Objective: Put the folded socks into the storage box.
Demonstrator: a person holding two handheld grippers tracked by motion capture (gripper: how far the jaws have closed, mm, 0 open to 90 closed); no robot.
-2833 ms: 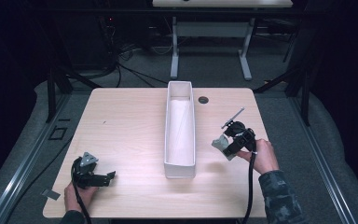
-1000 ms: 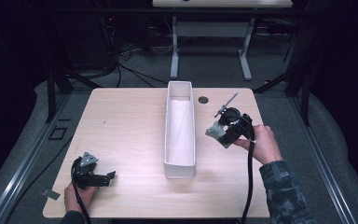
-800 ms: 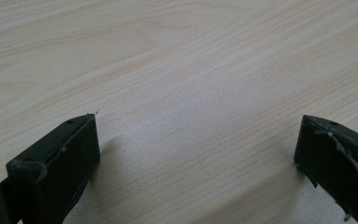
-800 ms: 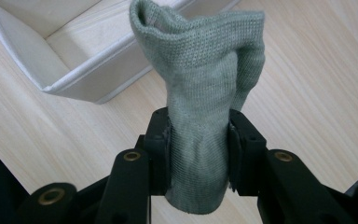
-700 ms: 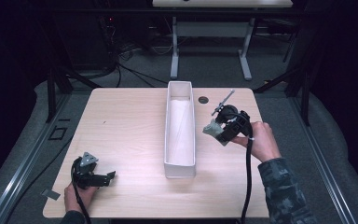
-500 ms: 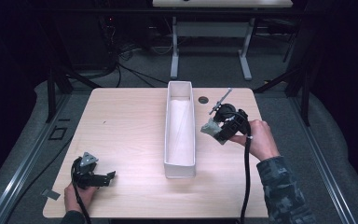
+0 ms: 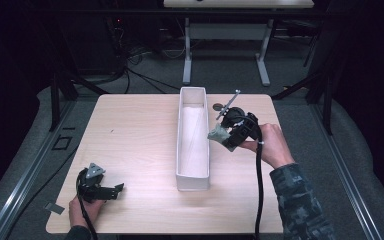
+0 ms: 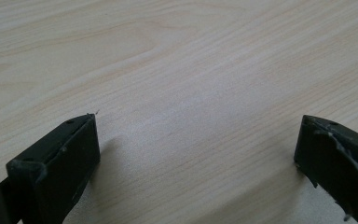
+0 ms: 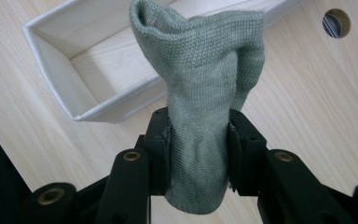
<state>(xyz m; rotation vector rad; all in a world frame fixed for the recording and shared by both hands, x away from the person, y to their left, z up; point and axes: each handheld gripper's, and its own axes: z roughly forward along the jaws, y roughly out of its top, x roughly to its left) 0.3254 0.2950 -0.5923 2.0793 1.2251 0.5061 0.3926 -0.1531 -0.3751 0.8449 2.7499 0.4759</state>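
Observation:
My right gripper (image 7: 223,136) (image 9: 198,140) is shut on a grey-green knitted sock (image 9: 204,79) (image 7: 219,134), bunched between its jaws. It hovers just right of the long white open box (image 7: 192,137) (image 9: 81,51), near the box's middle. The box's inside looks bare. My left gripper (image 7: 115,189) (image 8: 196,154) rests low at the table's front left, jaws wide open with only bare wood between them.
The light wooden table (image 7: 125,130) has a round cable hole (image 7: 218,106) (image 9: 337,21) behind the right gripper. A thin rod (image 7: 228,103) sticks up from the right gripper. Dark floor, cables and another table's legs lie beyond the far edge.
The right gripper has carried the sock leftward and a little up, from the table's right part to the box's right wall. The left gripper has stayed put.

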